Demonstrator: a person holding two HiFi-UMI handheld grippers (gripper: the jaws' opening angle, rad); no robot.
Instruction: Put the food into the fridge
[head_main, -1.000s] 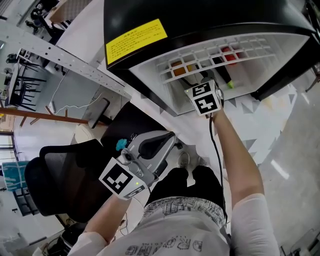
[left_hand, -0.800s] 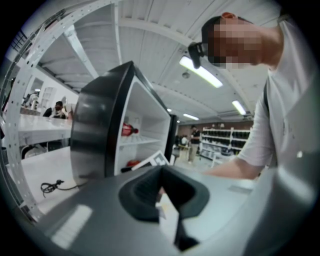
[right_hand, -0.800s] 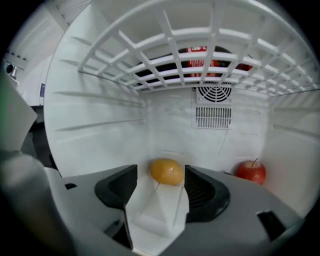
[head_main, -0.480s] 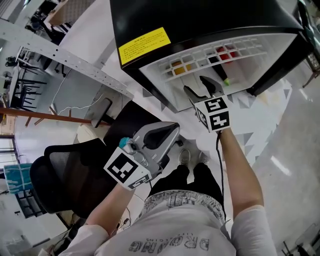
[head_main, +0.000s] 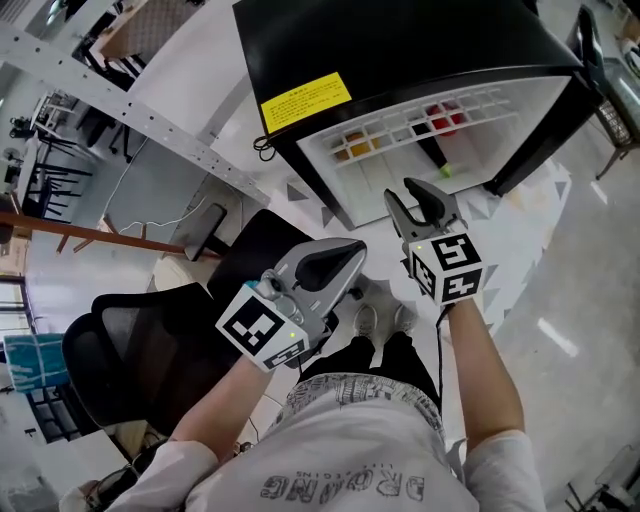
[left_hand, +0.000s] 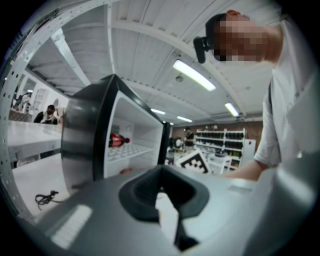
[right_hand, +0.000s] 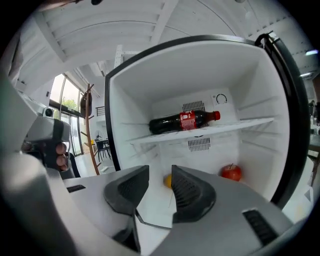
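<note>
The black fridge (head_main: 400, 40) stands open with its white inside (right_hand: 135, 100) facing me. A cola bottle (right_hand: 182, 121) lies on its wire shelf (right_hand: 200, 134). On the fridge floor sit a red apple (right_hand: 231, 172) and a yellow fruit (right_hand: 168, 181). My right gripper (head_main: 410, 192) hangs just outside the opening. Its jaws are closing, with a gap still between them and nothing in it. My left gripper (head_main: 345, 255) is lower and nearer my body, shut and empty; the bottle (left_hand: 117, 141) shows in the left gripper view too.
The fridge door (right_hand: 287, 100) stands open at the right. A black office chair (head_main: 130, 350) is at my lower left. A perforated metal rail (head_main: 120, 110) and a cable (head_main: 262, 150) lie left of the fridge.
My right gripper has drawn back out of the fridge toward me, and its jaws have narrowed. The left gripper rose slightly.
</note>
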